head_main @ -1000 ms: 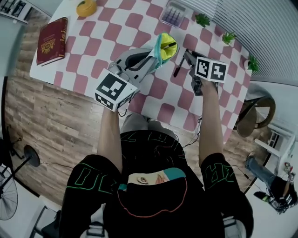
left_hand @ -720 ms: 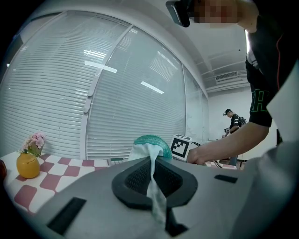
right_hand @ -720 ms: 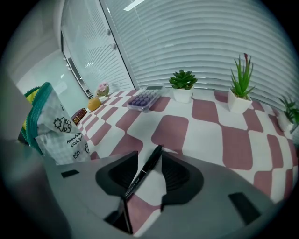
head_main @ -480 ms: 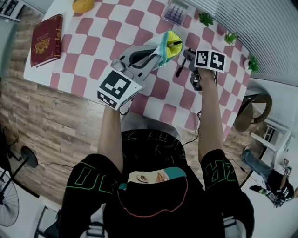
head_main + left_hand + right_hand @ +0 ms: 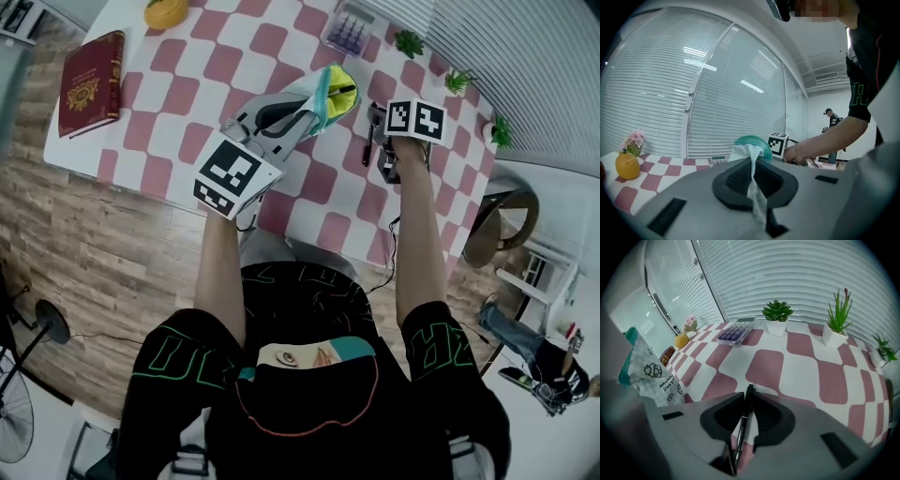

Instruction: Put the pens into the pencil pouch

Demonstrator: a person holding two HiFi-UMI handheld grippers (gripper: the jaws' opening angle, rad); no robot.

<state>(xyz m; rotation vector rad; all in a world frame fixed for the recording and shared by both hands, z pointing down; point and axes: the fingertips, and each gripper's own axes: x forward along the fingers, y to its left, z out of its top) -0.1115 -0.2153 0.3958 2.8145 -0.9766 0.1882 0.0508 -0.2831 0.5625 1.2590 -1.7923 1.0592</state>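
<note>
A table [image 5: 187, 84] under a pink and white checked cloth stands on a wooden floor [image 5: 94, 234], with white blinds [image 5: 787, 268] along its far side. At the left edge lies a dark red book [image 5: 90, 70], and further along the far edge a yellow vase [image 5: 627, 165] holds pink flowers.

The person's left forearm reaches forward over the near edge. The left gripper [image 5: 311, 112] lies almost level, its nose dipped only slightly. Its jaws are pressed together on the rim of the pencil pouch [image 5: 336, 92], and a fold of the white printed fabric runs down between the pads. The pouch hangs above the cloth with its mouth agape, teal edge and yellow lining showing, tilted toward the right hand.

Just right of the pouch, the right forearm stretches out straight, and the right gripper [image 5: 377, 120] tips steeply down toward the cloth. Its jaws have just been closing and now stand narrow, pinching a black pen [image 5: 743, 427] that runs lengthwise along the gap between them. The pen's upper end pokes out at the jaw tips. Whether the pen is clear of the cloth I cannot tell.

Beyond it sits a clear tray of purple pieces [image 5: 735, 333]. Three small potted plants [image 5: 777, 317] line the blinds to the right.
</note>
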